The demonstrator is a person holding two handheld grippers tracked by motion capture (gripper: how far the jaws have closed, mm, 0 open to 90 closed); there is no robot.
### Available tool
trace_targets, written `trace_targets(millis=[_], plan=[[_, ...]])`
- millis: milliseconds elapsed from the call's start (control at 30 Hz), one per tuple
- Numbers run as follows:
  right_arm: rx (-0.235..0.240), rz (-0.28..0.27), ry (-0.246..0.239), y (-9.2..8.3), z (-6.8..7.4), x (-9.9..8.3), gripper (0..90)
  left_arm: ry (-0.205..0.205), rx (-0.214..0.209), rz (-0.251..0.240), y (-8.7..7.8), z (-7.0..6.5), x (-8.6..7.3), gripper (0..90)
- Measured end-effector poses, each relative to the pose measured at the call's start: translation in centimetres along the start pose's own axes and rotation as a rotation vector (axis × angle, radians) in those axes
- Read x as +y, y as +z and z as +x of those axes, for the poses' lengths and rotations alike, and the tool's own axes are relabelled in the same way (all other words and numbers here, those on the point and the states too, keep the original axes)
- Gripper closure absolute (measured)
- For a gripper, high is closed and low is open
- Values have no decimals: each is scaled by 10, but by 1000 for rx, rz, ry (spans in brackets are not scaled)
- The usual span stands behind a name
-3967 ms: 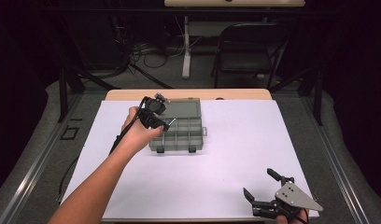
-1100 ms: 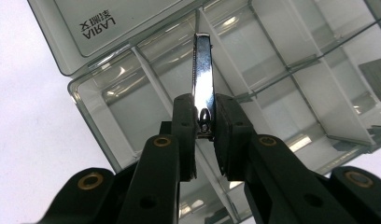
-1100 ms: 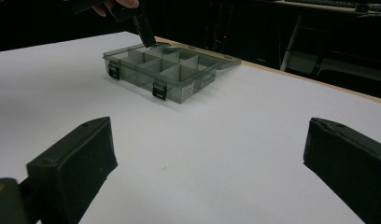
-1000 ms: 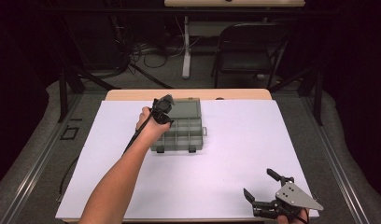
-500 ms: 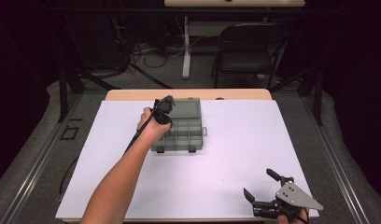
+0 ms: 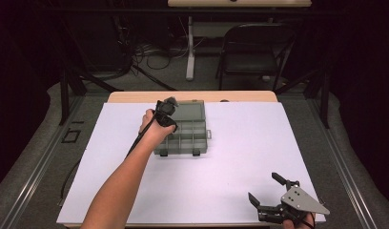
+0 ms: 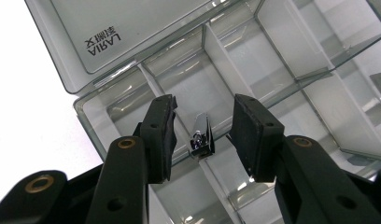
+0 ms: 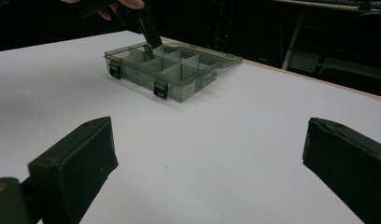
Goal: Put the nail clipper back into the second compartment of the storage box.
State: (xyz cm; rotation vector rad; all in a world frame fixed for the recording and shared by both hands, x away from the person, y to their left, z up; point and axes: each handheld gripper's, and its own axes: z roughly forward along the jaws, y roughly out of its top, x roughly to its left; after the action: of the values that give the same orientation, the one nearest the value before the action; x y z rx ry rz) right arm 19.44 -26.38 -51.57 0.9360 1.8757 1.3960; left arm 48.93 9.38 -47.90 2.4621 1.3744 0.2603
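A smoky clear organizer box [image 6: 185,136] lies open at the table's back middle, its lid [image 7: 132,32] folded flat. My left gripper [image 6: 168,114] points down into its left rear compartments. Its jaws [image 7: 202,105] have just been opening and now stand apart. A small silver nail clipper [image 7: 201,137] sits between the pads against a divider, with neither pad touching it. My right gripper [image 6: 262,186] rests open near the front right corner of the white table [image 6: 240,152], holding nothing. The right gripper view shows the box [image 8: 165,70] far off, with the left gripper [image 8: 150,44] dipping into it.
The box has several divided compartments [image 7: 291,42] and two front latches [image 8: 160,89]. A black chair [image 6: 259,52] and a desk leg [image 6: 189,47] stand beyond the table's far edge. Dark floor runs along both sides.
Since four seconds ago my left gripper has shifted right and tipped down over the box. Over the last second neither hand has moved in the high view.
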Motion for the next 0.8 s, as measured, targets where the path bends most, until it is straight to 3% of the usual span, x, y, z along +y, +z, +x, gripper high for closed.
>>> trace_targets(millis=[467, 767, 800], plan=[[1, -1, 0, 0, 0, 0, 23, -28, -20, 77, -5, 2, -4, 775], [0, -2, 6, 0, -1, 0, 23, -31, -7, 66, 3, 1, -2, 802], [-1, -6, 7, 0, -1, 0, 24, -27, -6, 62, 4, 1, -1, 842]])
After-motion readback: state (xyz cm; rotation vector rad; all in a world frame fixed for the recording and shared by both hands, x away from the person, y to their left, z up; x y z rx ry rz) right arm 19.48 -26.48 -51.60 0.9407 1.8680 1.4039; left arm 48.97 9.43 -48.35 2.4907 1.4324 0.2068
